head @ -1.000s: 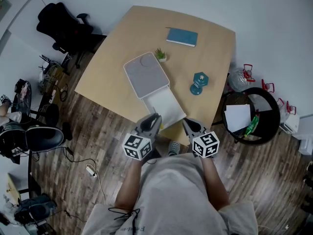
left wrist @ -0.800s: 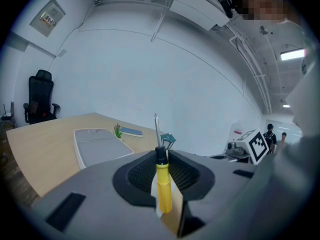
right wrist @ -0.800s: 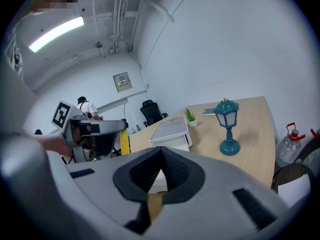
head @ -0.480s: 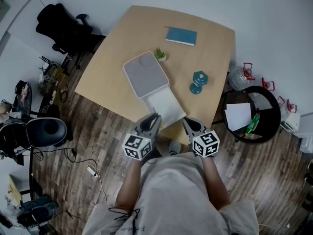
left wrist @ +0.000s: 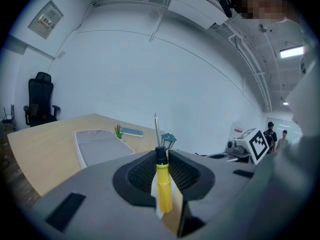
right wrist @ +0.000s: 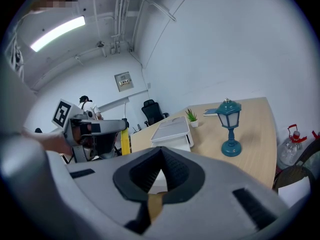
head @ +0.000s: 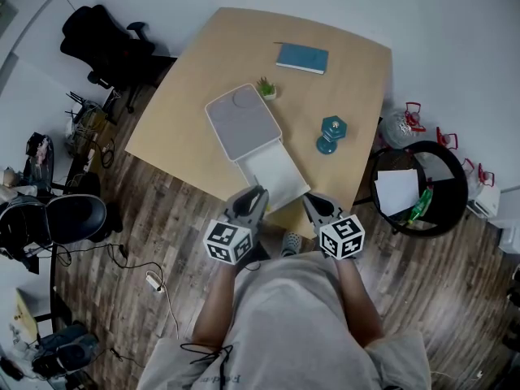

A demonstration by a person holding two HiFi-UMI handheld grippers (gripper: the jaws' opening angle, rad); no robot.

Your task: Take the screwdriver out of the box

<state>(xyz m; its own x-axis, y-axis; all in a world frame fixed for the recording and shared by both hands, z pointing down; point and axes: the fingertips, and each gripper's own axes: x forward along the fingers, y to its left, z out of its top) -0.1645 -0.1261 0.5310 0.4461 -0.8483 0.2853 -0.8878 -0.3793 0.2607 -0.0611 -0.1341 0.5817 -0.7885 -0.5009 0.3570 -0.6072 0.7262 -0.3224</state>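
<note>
My left gripper clenched the yellow-handled screwdriver upright just beside the open white box, the tool too small to make out from above, while my right gripper stayed closed on nothing.

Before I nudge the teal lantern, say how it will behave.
The lantern has a wide head on a thin stem, so a high push would probably tip it. Pushed at its base, it likely slides across the smooth table.

I can read nothing here; the wall notice above the office chair is too blurred.
</note>
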